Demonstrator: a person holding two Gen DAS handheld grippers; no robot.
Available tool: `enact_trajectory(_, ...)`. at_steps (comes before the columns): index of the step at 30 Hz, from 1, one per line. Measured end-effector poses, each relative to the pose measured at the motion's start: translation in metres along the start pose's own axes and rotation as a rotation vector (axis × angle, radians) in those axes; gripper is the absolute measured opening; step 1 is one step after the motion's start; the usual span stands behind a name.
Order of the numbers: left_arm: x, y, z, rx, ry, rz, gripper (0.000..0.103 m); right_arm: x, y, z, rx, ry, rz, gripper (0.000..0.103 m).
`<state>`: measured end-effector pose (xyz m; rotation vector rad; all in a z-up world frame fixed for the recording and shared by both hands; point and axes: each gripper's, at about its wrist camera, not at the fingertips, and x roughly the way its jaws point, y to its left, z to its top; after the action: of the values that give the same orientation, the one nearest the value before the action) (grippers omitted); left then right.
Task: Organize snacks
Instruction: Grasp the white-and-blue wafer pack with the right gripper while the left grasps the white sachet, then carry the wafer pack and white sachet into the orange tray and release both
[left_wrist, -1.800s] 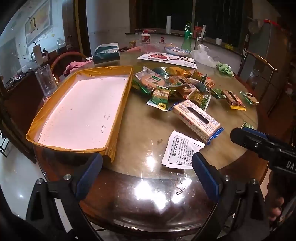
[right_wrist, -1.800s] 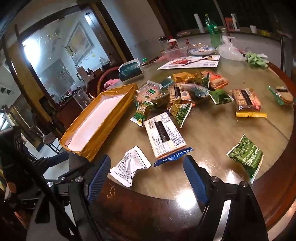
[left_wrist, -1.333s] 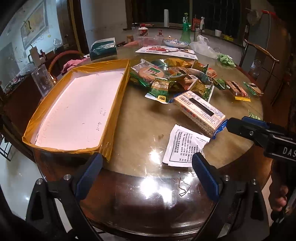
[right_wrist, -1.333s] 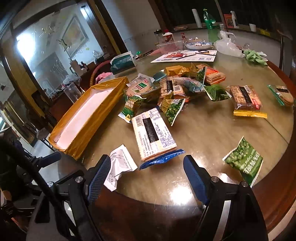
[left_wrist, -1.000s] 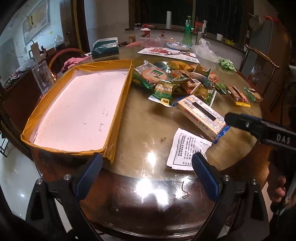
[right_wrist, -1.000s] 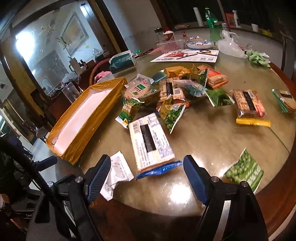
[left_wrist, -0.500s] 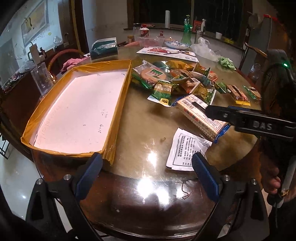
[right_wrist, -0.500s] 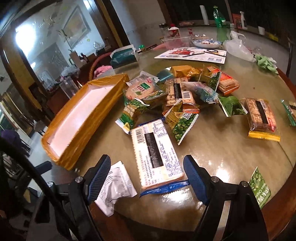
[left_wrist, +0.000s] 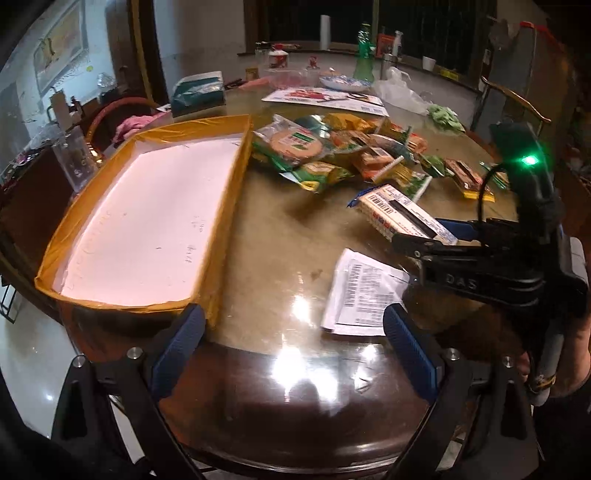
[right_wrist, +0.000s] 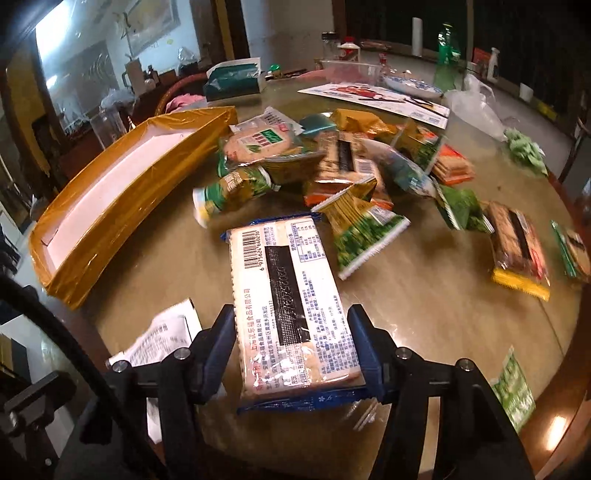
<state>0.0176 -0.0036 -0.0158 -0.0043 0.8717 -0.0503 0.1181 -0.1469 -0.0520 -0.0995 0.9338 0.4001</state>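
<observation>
1. Cracker pack (right_wrist: 291, 306), white wrapper with blue sealed ends, lies flat on the round table (right_wrist: 424, 295), nearest item of the snack pile (right_wrist: 332, 166). It now sits between the right gripper (right_wrist: 293, 343) pads. A second ago the pads stood wide and short of it; the gripper has since come forward and down over the pack's near end.

2. Right gripper jaws closing. Pads look to flank the pack's long edges, at or just off the wrapper; firm contact I cannot confirm. Pack not lifted.

3. Meaning, as I judge it: first pick of the sorting is under way; nothing yet in the tray.

4. Tray (left_wrist: 229, 192), yellow-taped rim, white floor, empty, left of the pile, well apart from the pack.

5. Left gripper (left_wrist: 291, 350) hangs over the near table edge, fingers spread, nothing between them; unchanged from earlier frames.

6. White leaflet (left_wrist: 364, 291) lies just beside the pack, in the same spot as before.
</observation>
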Motion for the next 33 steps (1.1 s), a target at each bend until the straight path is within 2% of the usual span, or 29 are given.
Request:
enact_trajectory(3,0.005,-0.014,0.003,0.053,0.021,-0.064,0.097,-0.012,-0.017,-0.011,0.037,-0.015,0.038,0.06)
enact_trajectory(5,0.013,-0.024,0.004,0.089,0.089,-0.112,0.097,-0.017,-0.028,-0.017,0.065,-0.026,0.061,0.059)
enact_trajectory(9,0.034,-0.045,0.011,0.188,0.077,-0.127,0.097,-0.032,-0.054,-0.031,0.154,-0.048,0.101,0.059)
enact_trajectory(10,0.042,-0.045,0.011,0.184,0.135,-0.137,0.097,-0.034,-0.055,-0.033,0.161,-0.054,0.099,0.058)
enact_trajectory(12,0.054,-0.046,0.011,0.173,0.151,-0.145,0.097,-0.038,-0.057,-0.038,0.171,-0.065,0.096,0.058)
enact_trajectory(14,0.065,-0.044,0.011,0.177,0.178,-0.116,0.095,-0.039,-0.054,-0.04,0.171,-0.069,0.09,0.058)
enact_trajectory(15,0.064,-0.044,0.011,0.185,0.154,-0.086,0.093,-0.039,-0.052,-0.04,0.164,-0.069,0.081,0.058)
enact_trajectory(17,0.061,-0.041,0.01,0.174,0.144,-0.096,0.085,-0.038,-0.045,-0.04,0.137,-0.072,0.045,0.058)
enact_trajectory(19,0.057,-0.036,0.009,0.167,0.128,-0.086,0.072,-0.036,-0.042,-0.04,0.118,-0.076,0.021,0.058)
enact_trajectory(20,0.057,-0.034,0.009,0.162,0.122,-0.077,0.069,-0.035,-0.039,-0.039,0.109,-0.075,0.022,0.058)
enact_trajectory(21,0.054,-0.031,0.008,0.151,0.115,-0.068,0.061,-0.034,-0.039,-0.039,0.106,-0.075,0.023,0.058)
enact_trajectory(23,0.058,-0.027,0.009,0.143,0.109,-0.047,0.058,-0.033,-0.037,-0.038,0.099,-0.077,0.023,0.059)
enact_trajectory(24,0.058,-0.025,0.009,0.14,0.103,-0.041,0.052,-0.031,-0.034,-0.038,0.092,-0.082,0.015,0.059)
enact_trajectory(30,0.057,-0.018,0.009,0.101,0.098,-0.046,0.046,-0.029,-0.022,-0.038,0.073,-0.08,-0.067,0.055)
enact_trajectory(33,0.051,-0.01,0.012,0.03,0.108,-0.118,0.046,-0.028,-0.019,-0.037,0.079,-0.068,-0.065,0.054)
